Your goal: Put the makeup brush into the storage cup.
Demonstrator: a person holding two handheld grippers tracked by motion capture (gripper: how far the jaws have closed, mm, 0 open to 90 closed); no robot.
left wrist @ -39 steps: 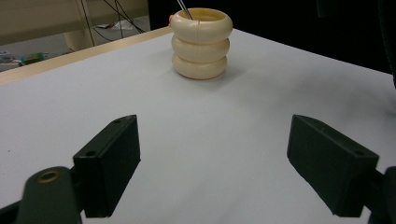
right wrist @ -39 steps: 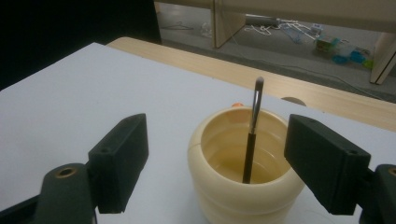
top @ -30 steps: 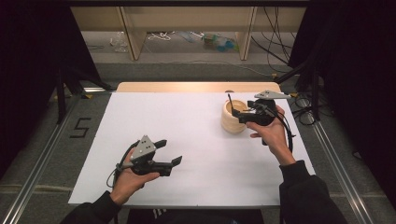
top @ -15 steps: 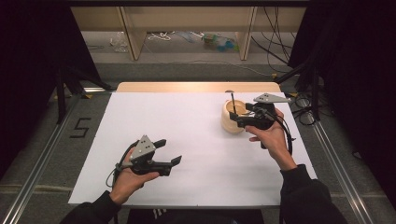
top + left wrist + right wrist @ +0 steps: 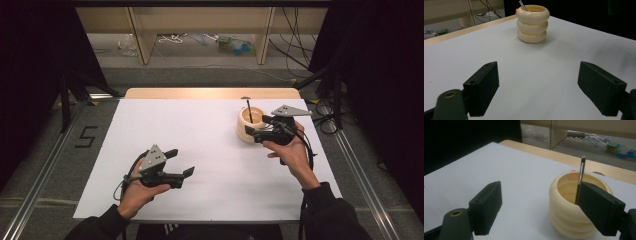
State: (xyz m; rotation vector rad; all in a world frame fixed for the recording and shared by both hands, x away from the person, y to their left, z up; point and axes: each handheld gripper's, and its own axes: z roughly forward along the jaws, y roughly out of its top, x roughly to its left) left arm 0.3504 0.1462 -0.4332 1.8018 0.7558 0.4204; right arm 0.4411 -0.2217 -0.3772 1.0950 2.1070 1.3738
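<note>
- At the far right of the table (image 5: pixel 210 150), the right gripper (image 5: pixel 257 131) stands with jaws wide, gripping nothing; one jaw is in front of the cream ringed holder (image 5: pixel 248 125), the other out to its left.
- Holder: upright, just beside and touching or nearly touching this gripper.
- Brush (image 5: pixel 581 176): inside the holder, long axis near vertical, leaning slightly.
- Left gripper (image 5: pixel 181 162): near left, jaws wide and empty, well apart from the holder.
- Judgement: the right hand (image 5: pixel 290 150) is the nearer by far.
</note>
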